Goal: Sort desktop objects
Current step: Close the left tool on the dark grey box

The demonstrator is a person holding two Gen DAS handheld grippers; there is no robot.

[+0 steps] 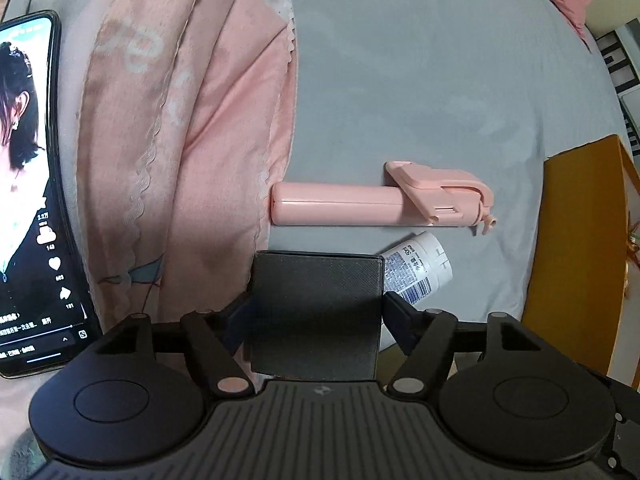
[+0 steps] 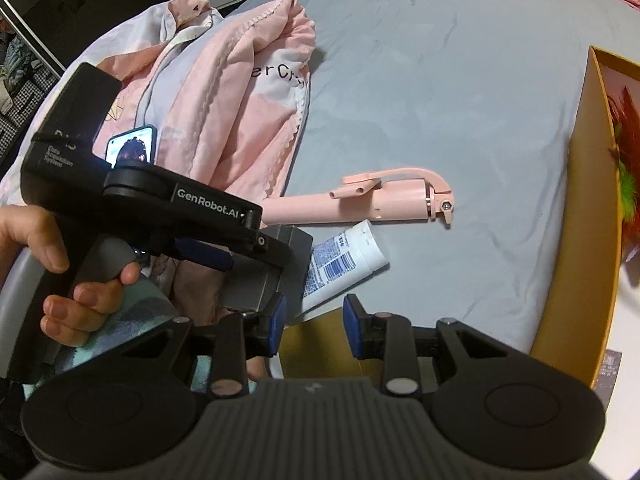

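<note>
The small dark grey textured box (image 1: 316,312), rigid and probably light, sits clamped by its flat sides in my left gripper (image 1: 316,320) above the grey bedsheet (image 1: 420,80), while my right gripper (image 2: 314,326) hangs unclenched and empty near the mustard-yellow cardboard box (image 2: 580,200).

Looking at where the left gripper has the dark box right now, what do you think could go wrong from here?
1. The left gripper holds the dark box just above the white tube; lowering it could knock or pin the tube.
2. The pink selfie stick lies just beyond the tube and might get nudged.
3. The right gripper is open close to the left one, so they could collide.
</note>
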